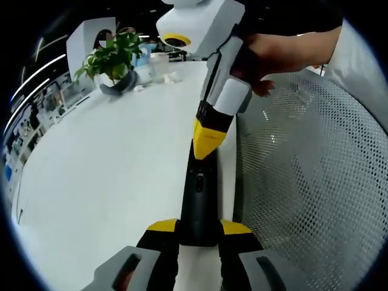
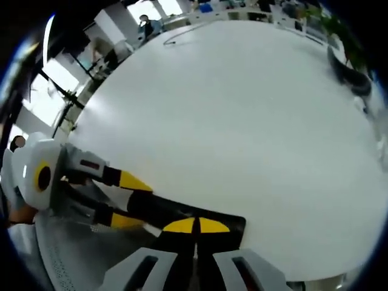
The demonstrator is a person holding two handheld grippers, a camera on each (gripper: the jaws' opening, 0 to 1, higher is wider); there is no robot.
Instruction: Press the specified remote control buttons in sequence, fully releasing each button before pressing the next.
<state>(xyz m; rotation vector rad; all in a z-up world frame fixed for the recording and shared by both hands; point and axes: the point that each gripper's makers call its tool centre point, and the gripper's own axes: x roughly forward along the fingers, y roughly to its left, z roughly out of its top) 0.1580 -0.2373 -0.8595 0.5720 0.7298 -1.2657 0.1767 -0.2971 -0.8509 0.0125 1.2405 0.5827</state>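
Observation:
A slim black remote lies along the right edge of the white table. My left gripper is shut on its near end, one yellow fingertip on each side. My right gripper, held by a hand, comes down from above with its yellow tips together on the remote's far part. In the right gripper view my right gripper is shut, tips resting on the remote. The left gripper clamps the remote from the left.
A grey mesh chair back stands close beside the table edge, right of the remote. A potted plant and small white items sit at the table's far end. The wide tabletop stretches away, with office desks and people beyond.

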